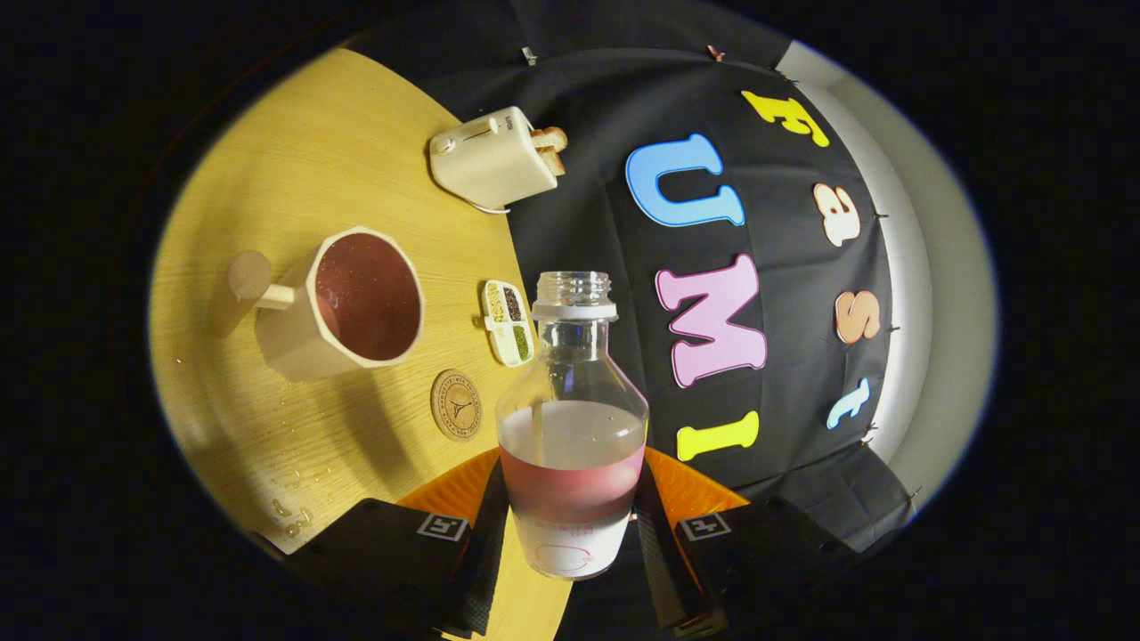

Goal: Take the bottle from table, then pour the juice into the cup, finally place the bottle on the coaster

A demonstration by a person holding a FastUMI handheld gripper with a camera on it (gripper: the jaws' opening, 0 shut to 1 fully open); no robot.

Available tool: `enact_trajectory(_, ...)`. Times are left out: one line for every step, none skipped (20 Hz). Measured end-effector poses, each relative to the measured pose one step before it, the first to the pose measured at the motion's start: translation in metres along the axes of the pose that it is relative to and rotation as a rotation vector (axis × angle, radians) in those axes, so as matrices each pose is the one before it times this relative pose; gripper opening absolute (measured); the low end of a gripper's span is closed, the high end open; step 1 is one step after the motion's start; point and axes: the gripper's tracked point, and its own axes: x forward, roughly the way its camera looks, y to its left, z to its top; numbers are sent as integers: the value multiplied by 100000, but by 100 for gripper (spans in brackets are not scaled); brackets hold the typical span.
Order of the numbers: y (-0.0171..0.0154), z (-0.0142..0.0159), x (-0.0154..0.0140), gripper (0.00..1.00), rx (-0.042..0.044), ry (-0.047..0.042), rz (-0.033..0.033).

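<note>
The clear glass bottle of red juice [572, 427] is hiding the jaws' contact faces. The small print on the round wooden coaster [456, 405] is reading too small.

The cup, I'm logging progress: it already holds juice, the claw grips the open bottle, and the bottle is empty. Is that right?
Not quite. The gripper view shows the bottle is not empty: reddish juice still fills its lower part. The rest holds: the cup has dark juice in it, and the claw is shut on the uncapped bottle, a finger pressing each side.
</note>
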Motion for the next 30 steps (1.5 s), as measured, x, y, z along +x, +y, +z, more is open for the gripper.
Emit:
enact_trajectory(412, -16, 42, 71, -2131, 202, 981)
enact_trajectory(210, 47, 191, 71, -2161, 380, 824)
enact_trajectory(150, -173, 130, 71, -2086, 602, 273)
enact_trajectory(184, -103, 224, 71, -1940, 448, 82)
enact_trajectory(19, -83, -9, 70, -1854, 180, -272)
enact_trajectory(82, -115, 59, 71, -1881, 84, -239)
enact_trajectory(163, -86, 94, 70, -1412, -87, 145)
enact_trajectory(175, -31, 107, 71, -1344, -257, 380)
enact_trajectory(67, -33, 32, 71, -1278, -142, -88)
enact_trajectory(-6, -82, 104, 71, -1310, -135, -133)
enact_trajectory(0, -30, 66, 70, -1538, -244, -329)
enact_trajectory(-90, 166, 21, 70, -1463, -509, -611)
enact_trajectory(-71, 96, 35, 70, -1286, -636, -461)
enact_trajectory(70, 157, 116, 70, -1481, -547, -2)
enact_trajectory(5, 217, 113, 71, -2118, -509, -55)
enact_trajectory(103, 52, 60, 71, -1325, -317, 100)
enact_trajectory(17, 27, 59, 70, -1107, -320, -38)
enact_trajectory(30, 74, 78, 70, -695, -191, -47)
enact_trajectory(100, -149, -105, 70, -369, 45, 194)
enact_trajectory(206, 61, 96, 71, -422, 257, 528)
enact_trajectory(148, -161, 20, 71, -496, 269, 558)
enact_trajectory(72, 83, 107, 71, -645, 183, 140)
enact_trajectory(61, -73, -28, 71, -956, 69, -173)
enact_trajectory(-15, 90, 23, 71, -1332, -245, -257)
enact_trajectory(3, 115, 73, 71, -1406, -568, 76)
enact_trajectory(-62, 295, 315, 71, -1552, -783, -125)
enact_trajectory(50, -59, 12, 71, -1056, -486, 17)
enact_trajectory(104, -27, 14, 71, -925, -362, 66)
enact_trajectory(62, 19, -78, 71, -769, -286, 96)
enact_trajectory(157, -132, 81, 71, -800, -178, 494)
